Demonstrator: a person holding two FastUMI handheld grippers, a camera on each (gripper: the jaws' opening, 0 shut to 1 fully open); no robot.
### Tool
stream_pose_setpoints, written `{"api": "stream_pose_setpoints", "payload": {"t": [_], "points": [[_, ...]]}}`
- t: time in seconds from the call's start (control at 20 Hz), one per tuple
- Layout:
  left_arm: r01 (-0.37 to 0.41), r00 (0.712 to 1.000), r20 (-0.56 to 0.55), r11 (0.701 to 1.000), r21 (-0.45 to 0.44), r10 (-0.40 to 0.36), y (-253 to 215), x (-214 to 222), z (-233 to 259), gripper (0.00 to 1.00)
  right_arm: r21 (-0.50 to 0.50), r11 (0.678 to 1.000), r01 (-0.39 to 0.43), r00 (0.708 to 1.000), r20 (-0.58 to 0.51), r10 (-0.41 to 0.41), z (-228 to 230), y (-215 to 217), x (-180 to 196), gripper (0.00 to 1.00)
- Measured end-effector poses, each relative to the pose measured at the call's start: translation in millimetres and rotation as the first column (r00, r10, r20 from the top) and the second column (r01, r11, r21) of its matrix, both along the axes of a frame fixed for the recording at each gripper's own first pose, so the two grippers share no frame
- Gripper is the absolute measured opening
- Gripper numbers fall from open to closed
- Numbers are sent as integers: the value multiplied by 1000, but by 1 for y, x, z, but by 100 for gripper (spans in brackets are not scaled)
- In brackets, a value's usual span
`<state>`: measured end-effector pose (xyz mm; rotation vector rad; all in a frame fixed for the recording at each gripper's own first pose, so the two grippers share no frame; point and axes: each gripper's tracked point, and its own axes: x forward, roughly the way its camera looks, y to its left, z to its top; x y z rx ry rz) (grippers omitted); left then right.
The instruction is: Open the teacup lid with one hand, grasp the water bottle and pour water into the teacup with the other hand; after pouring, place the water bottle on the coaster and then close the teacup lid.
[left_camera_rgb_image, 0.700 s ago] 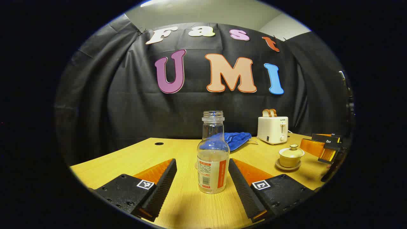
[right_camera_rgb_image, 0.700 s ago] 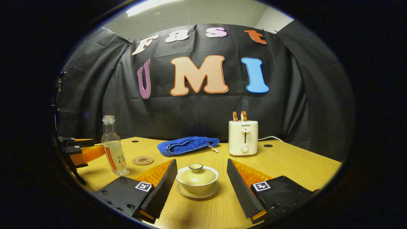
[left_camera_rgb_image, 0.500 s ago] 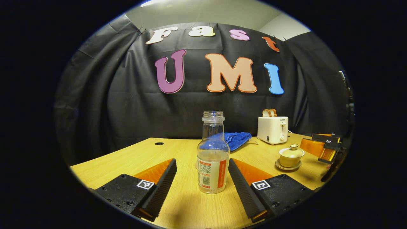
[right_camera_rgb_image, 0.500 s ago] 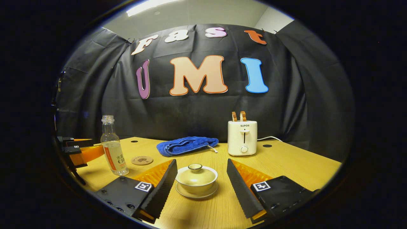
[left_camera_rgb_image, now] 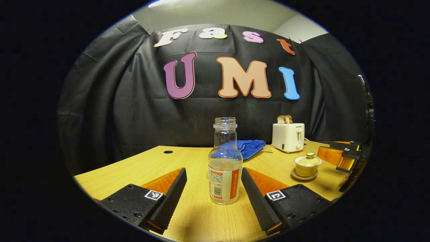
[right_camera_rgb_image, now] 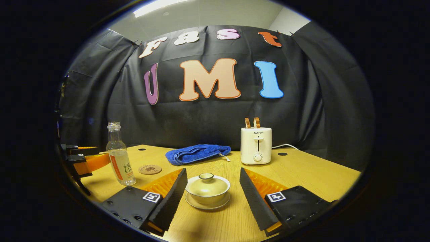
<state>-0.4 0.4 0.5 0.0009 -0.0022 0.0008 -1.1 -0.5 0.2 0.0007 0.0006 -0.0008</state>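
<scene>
A clear, uncapped water bottle (left_camera_rgb_image: 225, 168) with an orange-and-white label stands upright on the wooden table, partly filled. My left gripper (left_camera_rgb_image: 214, 198) is open, its fingers on either side of the bottle without touching it. A pale lidded teacup (right_camera_rgb_image: 207, 189) sits on its saucer, lid on. My right gripper (right_camera_rgb_image: 211, 201) is open, fingers flanking the cup with gaps on both sides. The bottle (right_camera_rgb_image: 119, 156) also appears at the left in the right gripper view, with a round brown coaster (right_camera_rgb_image: 150, 169) just beside it. The teacup (left_camera_rgb_image: 307, 164) stands far right in the left gripper view.
A white toaster (right_camera_rgb_image: 256, 145) with toast stands at the back, and a folded blue towel (right_camera_rgb_image: 198, 153) lies left of it. The wooden table (right_camera_rgb_image: 319, 174) has small cable holes near its back edge. The black cloth wall closes the rear.
Almost nothing moved; the right gripper view has shifted very slightly, and both grippers stay open around their objects.
</scene>
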Motion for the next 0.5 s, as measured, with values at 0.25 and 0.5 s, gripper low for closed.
{"api": "stream_pose_setpoints", "payload": {"t": [0.25, 0.5], "points": [[0, 1000, -1, 1000, 0, 0, 0, -1, 0, 95, 0, 1000, 0, 1000, -1, 0, 0, 0, -1, 98], [0, 1000, 0, 1000, 0, 0, 1, 1, 0, 95, 2, 999, -42, 999, -8, 42, -1, 8, 5, 96]]}}
